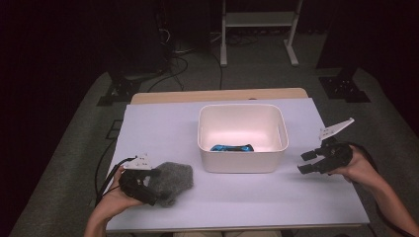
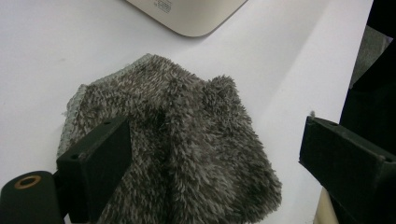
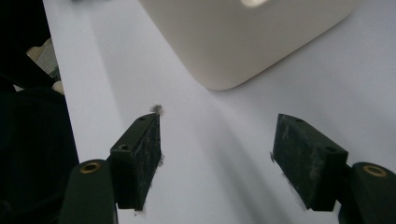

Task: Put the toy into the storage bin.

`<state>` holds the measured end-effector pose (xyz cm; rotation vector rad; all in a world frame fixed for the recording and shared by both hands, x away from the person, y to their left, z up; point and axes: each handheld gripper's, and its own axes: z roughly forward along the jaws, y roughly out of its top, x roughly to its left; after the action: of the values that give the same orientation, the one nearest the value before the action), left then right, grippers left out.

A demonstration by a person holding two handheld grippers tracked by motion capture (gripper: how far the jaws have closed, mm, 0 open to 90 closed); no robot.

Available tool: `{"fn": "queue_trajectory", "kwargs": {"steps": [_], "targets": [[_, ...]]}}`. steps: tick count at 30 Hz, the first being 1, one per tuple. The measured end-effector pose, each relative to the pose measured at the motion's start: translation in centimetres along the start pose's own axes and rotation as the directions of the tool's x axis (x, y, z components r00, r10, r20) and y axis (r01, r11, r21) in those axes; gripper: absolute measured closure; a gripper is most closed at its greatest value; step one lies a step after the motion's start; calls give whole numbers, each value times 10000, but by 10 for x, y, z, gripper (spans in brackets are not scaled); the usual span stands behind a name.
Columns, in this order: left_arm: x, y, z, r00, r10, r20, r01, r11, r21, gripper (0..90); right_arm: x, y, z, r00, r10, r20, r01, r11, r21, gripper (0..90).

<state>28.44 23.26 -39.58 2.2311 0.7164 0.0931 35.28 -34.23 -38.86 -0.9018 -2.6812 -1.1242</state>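
A grey fluffy cloth lies bunched on the table near its front left corner. My left gripper is at the cloth's left side, held in a hand. In the left gripper view the cloth lies between the wide-apart jaws of the left gripper; one jaw rests over its edge and the other stands clear, so it is open. To the right of the white bin, my right gripper hovers open over the bare table. In the right gripper view it holds nothing, with grey fluff stuck to its pads.
The white bin stands mid-table with a blue and black object on its floor. Its rounded corner is just ahead of the right gripper. The pale table sheet ends close to both hands. Dark floor, cables and a stand's legs lie beyond.
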Motion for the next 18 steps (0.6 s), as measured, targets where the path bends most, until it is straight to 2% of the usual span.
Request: {"fn": "queue_trajectory", "kwargs": {"steps": [18], "targets": [[-1, 0, 1, 10000, -22, 4, 22, 10000, -36, 90, -1, -25, 9, 9991, 383, -204, -390, 9987, -335, 303]]}}
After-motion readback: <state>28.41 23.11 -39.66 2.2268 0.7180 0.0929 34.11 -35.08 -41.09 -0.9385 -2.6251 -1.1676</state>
